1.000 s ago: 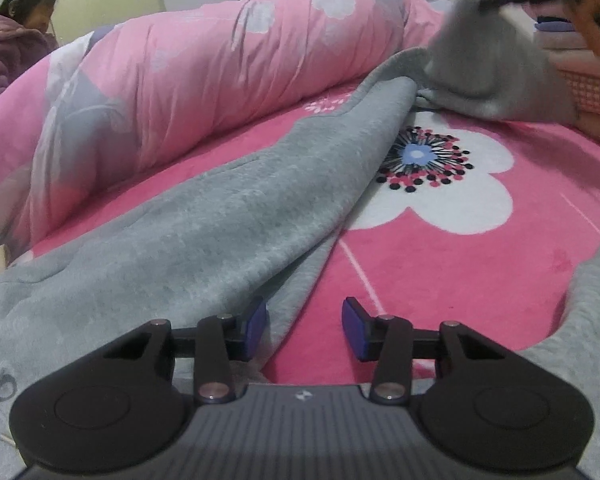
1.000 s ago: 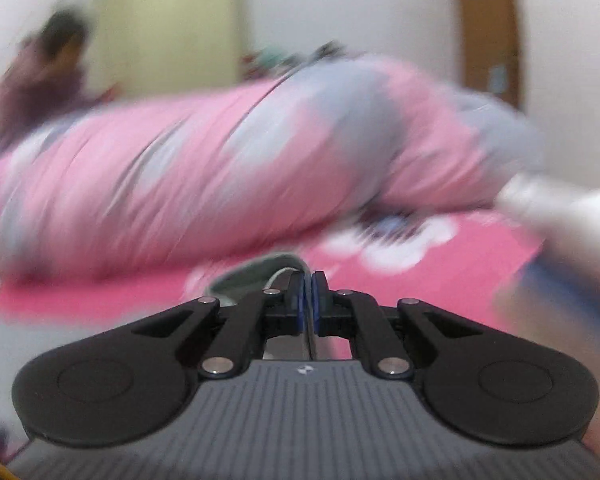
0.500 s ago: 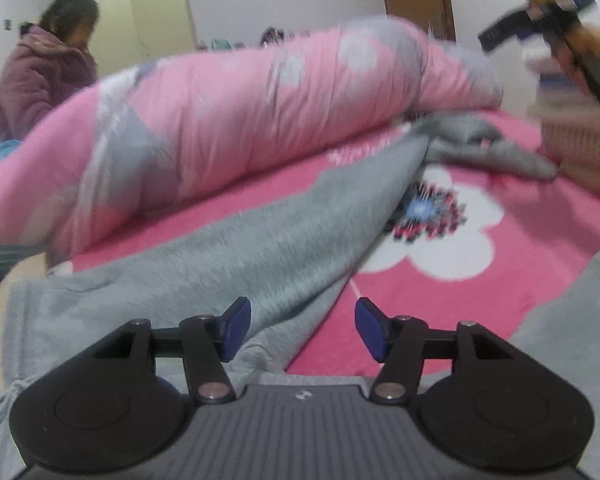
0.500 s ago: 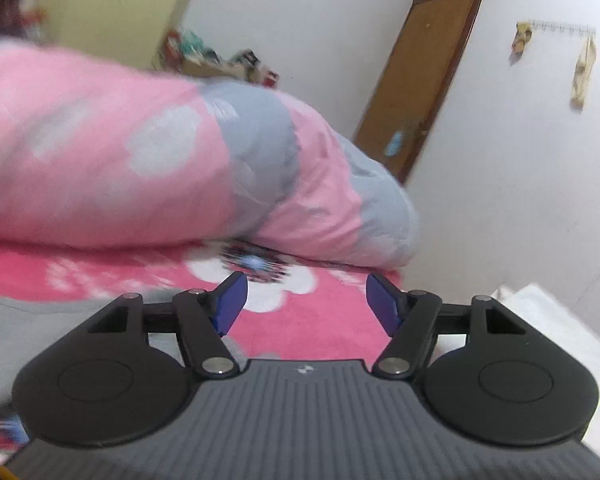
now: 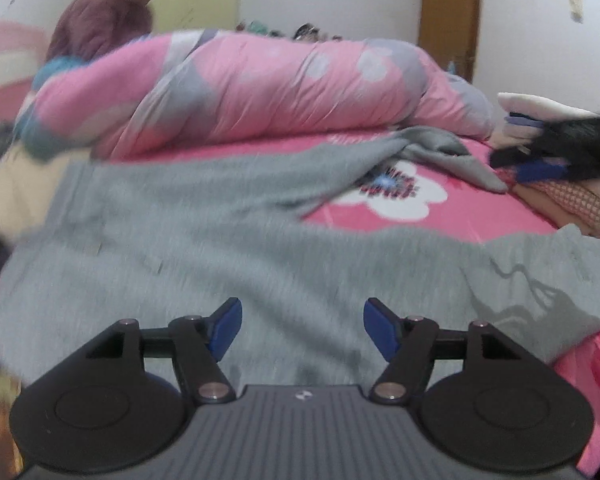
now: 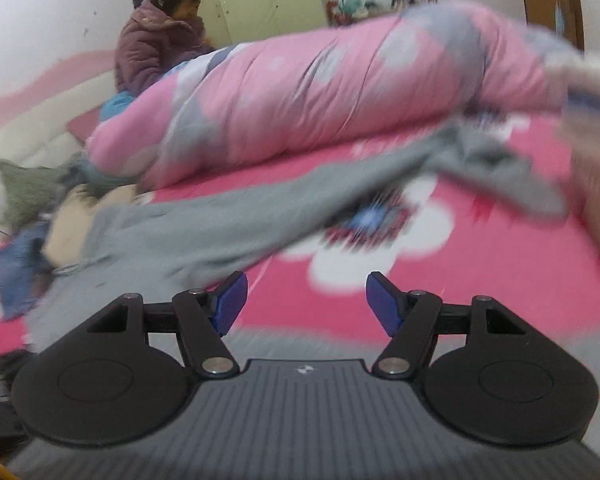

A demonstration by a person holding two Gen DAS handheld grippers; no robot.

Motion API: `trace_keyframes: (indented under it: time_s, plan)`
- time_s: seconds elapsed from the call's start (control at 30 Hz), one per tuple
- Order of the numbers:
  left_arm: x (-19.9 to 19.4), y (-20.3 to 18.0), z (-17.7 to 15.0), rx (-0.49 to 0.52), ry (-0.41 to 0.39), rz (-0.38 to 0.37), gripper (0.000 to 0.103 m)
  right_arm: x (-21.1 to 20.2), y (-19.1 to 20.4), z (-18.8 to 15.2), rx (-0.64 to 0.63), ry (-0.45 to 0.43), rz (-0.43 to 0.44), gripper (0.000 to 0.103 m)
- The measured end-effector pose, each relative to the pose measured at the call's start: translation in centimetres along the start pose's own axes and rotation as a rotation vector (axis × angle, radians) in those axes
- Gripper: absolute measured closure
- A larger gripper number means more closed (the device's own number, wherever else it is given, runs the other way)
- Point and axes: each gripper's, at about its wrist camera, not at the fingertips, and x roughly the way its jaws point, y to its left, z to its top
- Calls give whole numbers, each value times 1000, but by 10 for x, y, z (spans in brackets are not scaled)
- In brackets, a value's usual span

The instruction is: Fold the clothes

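Grey sweatpants (image 5: 220, 240) lie spread on the pink flowered bed sheet (image 5: 480, 208), one leg stretching to the far right, its end crumpled (image 5: 440, 148). They also show in the right wrist view (image 6: 228, 220). My left gripper (image 5: 302, 326) is open and empty, just above the waist part of the pants. My right gripper (image 6: 306, 304) is open and empty over the sheet; it also appears blurred at the right edge of the left wrist view (image 5: 560, 148).
A rolled pink and grey quilt (image 5: 260, 92) lies along the back of the bed. A stack of folded clothes (image 5: 548, 168) sits at the right. A person in a purple jacket (image 6: 156, 44) sits behind the quilt. Loose clothes (image 6: 24, 256) lie at the left.
My right gripper has let go of the pant leg's end, opened and swung back toward the near side. My left gripper has pulled back and risen, so more of the pants shows.
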Motion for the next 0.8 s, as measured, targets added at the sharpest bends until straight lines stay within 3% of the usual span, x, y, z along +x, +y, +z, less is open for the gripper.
trace_keyframes:
  time_s: [0.13,0.3,0.4,0.53,0.63,0.8]
  plan:
    - [-15,15,-20,-30,7,16,34,-17,-7,-48,155,54,66,37]
    - [-26,34,-25,-95,-14,18,35,-28,-21,-91,318,85,33,37]
    - [-27,35,-20,-72,-37,18,35,-30,-25,-100,389,82,41,37]
    - [-13,32,1,-24,-85,41,35,-25,-18,-86,389,54,68,39]
    - [5,28,22,22,-111,63,35,-11,-17,-61,376,18,108,45]
    - [61,10,61,129,-64,81,40,44,-27,-13,349,30,129,62]
